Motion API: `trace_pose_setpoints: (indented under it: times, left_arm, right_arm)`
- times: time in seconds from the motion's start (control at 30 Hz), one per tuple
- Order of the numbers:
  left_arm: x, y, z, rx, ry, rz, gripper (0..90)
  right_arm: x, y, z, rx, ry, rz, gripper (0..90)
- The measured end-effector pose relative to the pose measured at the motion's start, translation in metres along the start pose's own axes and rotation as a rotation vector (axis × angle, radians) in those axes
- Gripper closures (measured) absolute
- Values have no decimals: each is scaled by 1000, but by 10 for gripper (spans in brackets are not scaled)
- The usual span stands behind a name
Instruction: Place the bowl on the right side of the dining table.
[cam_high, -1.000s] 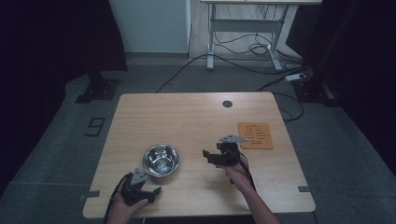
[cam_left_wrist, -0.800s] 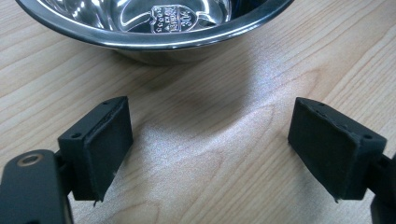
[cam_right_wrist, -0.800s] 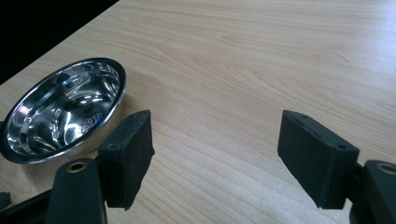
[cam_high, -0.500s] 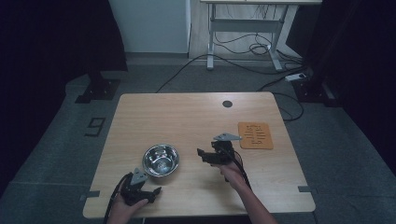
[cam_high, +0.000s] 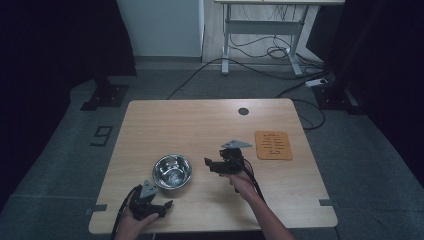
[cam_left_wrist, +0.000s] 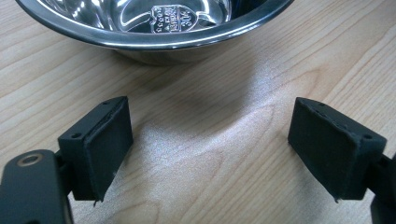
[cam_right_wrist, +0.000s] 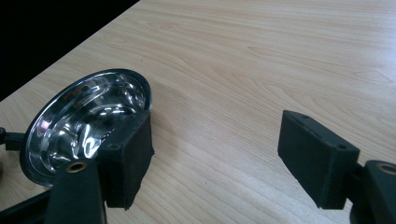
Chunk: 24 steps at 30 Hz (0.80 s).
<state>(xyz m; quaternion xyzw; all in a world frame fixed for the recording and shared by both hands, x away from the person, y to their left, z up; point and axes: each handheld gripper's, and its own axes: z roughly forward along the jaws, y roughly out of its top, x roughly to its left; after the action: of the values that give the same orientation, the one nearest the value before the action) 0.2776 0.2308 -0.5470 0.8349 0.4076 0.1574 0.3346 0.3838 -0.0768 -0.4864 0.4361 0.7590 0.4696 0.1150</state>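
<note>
Looking along my left gripper's jaws, I can see a stamped mark in the bottom of the bowl (cam_left_wrist: 154, 28); it is a small crest-shaped emblem with lines of lettering, but I cannot make out the words. On the floor left of the table (cam_high: 165, 120) a pale "9" (cam_high: 102, 135) is marked. The orange mat (cam_high: 273, 145) by my right hand carries rows of print, too small to read.

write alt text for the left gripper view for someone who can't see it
An empty steel bowl sits on a light wooden table, just beyond the left gripper. The gripper's two black jaws stand wide open with bare wood between them, holding nothing.
</note>
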Motion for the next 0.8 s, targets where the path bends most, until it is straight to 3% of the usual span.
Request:
trace_pose_setpoints:
  times: [0.8]
  left_arm:
    - [0, 0, 0, -1, 0, -1, 134]
  right_arm:
    - [22, 11, 25, 17, 63, -18, 256]
